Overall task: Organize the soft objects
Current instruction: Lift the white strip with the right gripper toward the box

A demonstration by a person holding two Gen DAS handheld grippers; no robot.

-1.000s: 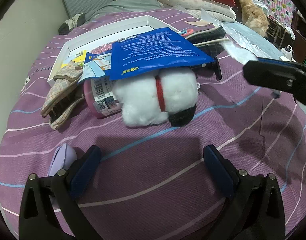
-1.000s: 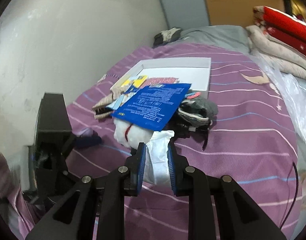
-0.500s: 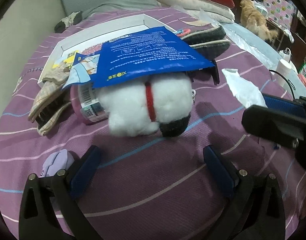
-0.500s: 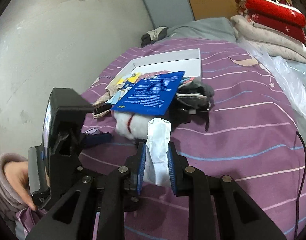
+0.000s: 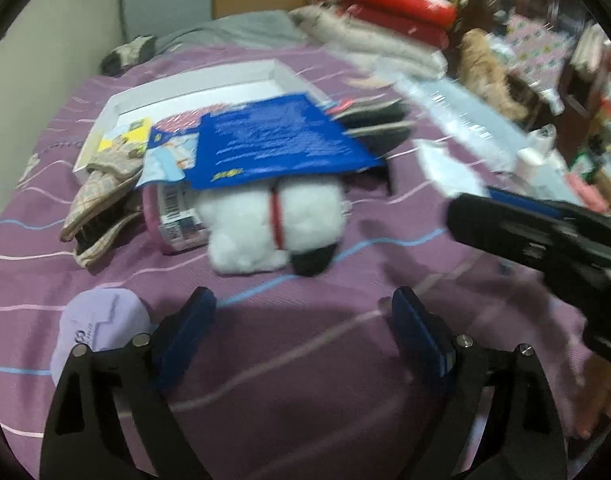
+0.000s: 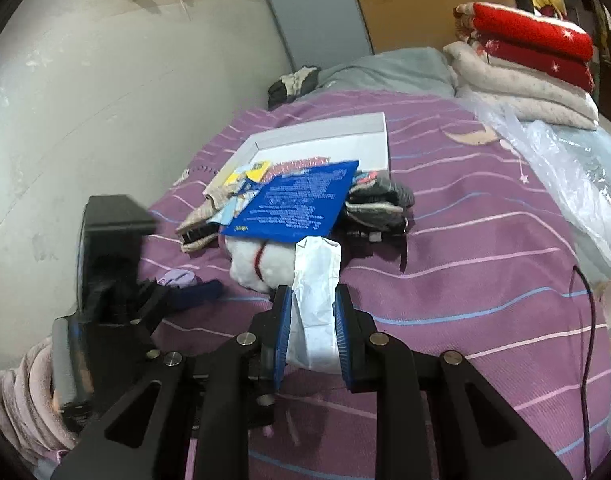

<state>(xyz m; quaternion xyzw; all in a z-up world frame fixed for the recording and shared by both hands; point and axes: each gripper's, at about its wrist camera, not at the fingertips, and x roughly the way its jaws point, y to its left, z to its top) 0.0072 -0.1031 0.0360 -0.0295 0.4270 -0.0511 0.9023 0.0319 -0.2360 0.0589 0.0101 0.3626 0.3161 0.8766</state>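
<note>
The white plush toy (image 5: 273, 228) is lying mid-frame on the purple striped bedspread (image 5: 345, 360), half under a blue packet (image 5: 277, 144). It is looking light and squashy, best pinched across its body near the red collar. The packet, a pink tube (image 5: 173, 220) and a plaid cloth (image 5: 101, 200) are crowding it. The left gripper (image 5: 305, 320) is standing spread and empty, its jaws having just been closing slightly. The right gripper (image 6: 313, 320) is pinching a white tissue pack (image 6: 315, 288).
</note>
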